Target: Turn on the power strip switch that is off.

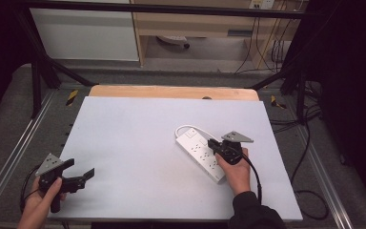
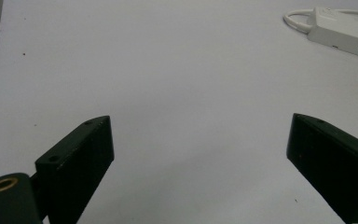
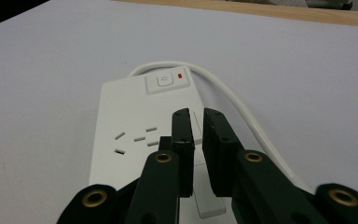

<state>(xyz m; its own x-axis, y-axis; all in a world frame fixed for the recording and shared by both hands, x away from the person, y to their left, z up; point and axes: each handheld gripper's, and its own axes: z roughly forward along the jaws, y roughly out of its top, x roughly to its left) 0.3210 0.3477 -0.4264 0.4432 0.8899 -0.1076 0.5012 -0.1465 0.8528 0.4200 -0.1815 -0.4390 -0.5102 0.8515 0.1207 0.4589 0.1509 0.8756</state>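
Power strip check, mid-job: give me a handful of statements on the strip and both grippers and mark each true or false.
1. The left gripper is open over bare table. True.
2. The right gripper has its jaws spread wide. False: they stand nearly closed, with a narrow gap, over the power strip.
3. The power strip's button sits at the end where the white cord curves round. True.
4. A plug sits in one of the strip's sockets. False: the sockets that show are empty.
5. The left gripper touches the strip. False: the strip lies far off, at the top right of the left gripper view.
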